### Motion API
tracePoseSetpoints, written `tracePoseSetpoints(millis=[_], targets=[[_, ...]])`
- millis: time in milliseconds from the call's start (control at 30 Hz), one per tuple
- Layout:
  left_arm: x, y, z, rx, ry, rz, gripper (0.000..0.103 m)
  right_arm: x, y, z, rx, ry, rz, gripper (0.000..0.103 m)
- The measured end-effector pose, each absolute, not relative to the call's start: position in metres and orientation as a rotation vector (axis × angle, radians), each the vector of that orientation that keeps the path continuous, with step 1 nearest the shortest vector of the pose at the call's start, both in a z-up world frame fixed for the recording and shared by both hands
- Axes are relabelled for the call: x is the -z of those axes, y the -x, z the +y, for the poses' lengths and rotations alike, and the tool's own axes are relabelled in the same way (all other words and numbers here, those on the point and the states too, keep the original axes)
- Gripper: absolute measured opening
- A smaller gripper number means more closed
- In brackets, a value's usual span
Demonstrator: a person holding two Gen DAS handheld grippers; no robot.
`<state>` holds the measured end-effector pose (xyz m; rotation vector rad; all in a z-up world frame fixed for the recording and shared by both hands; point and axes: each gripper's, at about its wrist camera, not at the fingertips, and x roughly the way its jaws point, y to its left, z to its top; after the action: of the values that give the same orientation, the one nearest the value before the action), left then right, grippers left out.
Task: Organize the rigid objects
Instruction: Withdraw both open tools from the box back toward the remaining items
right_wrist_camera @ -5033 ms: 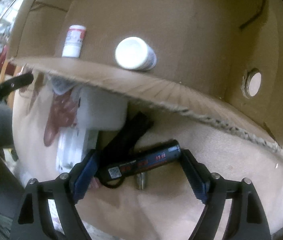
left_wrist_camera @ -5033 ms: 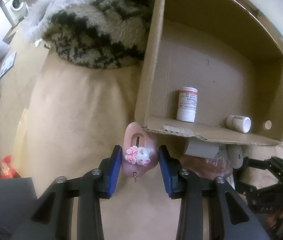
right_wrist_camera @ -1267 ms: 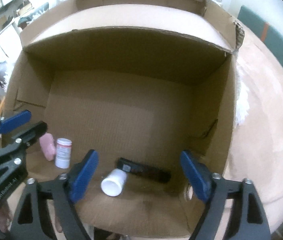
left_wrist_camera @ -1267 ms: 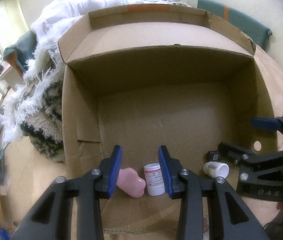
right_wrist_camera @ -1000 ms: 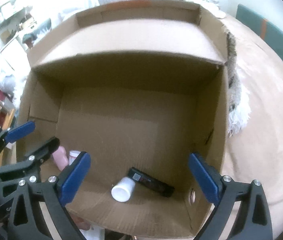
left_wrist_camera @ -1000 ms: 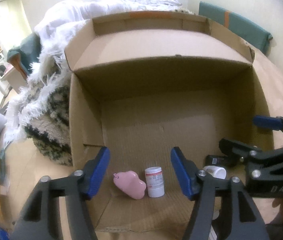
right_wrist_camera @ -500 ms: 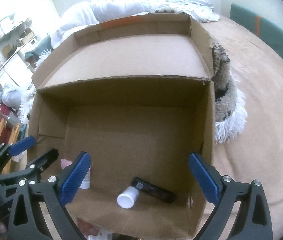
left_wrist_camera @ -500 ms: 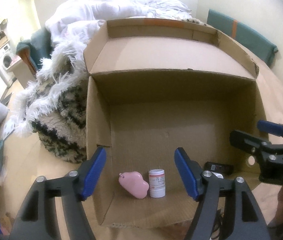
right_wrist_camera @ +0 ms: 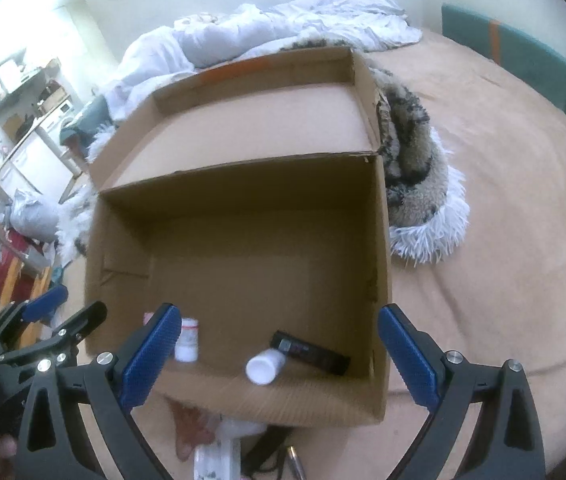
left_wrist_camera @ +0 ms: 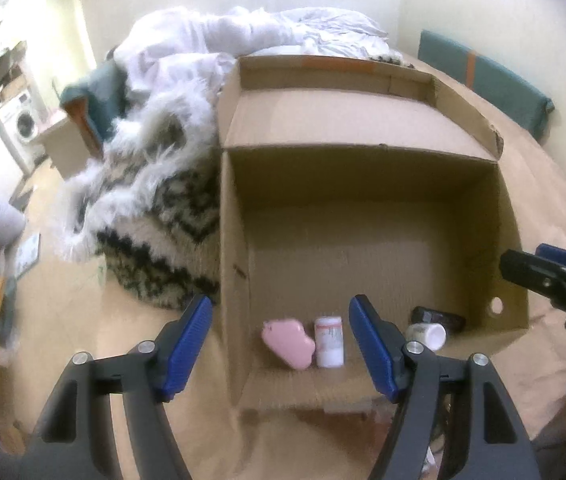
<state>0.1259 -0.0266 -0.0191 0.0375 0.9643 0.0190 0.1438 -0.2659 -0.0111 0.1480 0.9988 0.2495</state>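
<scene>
An open cardboard box [left_wrist_camera: 363, 184] [right_wrist_camera: 239, 184] stands on the tan bed cover. At its near end lie a pink cloud-shaped case [left_wrist_camera: 287, 343], an upright white pill bottle [left_wrist_camera: 328, 341] [right_wrist_camera: 187, 339], a white bottle on its side [left_wrist_camera: 427, 335] [right_wrist_camera: 264, 366] and a black tube [left_wrist_camera: 438, 318] [right_wrist_camera: 310, 352]. My left gripper [left_wrist_camera: 281, 347] is open and empty, above the box's near left corner. My right gripper [right_wrist_camera: 279, 356] is open and empty, above the box's near edge. The right gripper also shows in the left wrist view [left_wrist_camera: 551, 276].
A shaggy black-and-white throw [left_wrist_camera: 151, 216] [right_wrist_camera: 415, 176] lies against the box's far side, with white bedding [left_wrist_camera: 251, 36] behind. A white packet [right_wrist_camera: 219, 452] and dark items [right_wrist_camera: 267, 456] lie on the cover just below the box's near wall. A washing machine [left_wrist_camera: 23, 124] stands far left.
Both grippers have let go of the pink case and the black tube, which now lie in the box. Both have opened wide and drawn back and up from the box.
</scene>
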Motion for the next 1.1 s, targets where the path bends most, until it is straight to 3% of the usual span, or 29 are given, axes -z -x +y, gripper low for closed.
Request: tracePoseSetpoints(millis=[667, 1100], targets=[[0.050, -0.082, 0.016, -0.095, 0.151, 1.125, 0.069, 0.041, -0.087, -0.257, -0.249, -0.234, 1.123, 0.103], [0.110, -0.101, -0.053, 0.140, 0.099, 1.240, 0.069, 0.079, -0.068, -0.302, -0.097, -0.442, 1.256, 0.103]])
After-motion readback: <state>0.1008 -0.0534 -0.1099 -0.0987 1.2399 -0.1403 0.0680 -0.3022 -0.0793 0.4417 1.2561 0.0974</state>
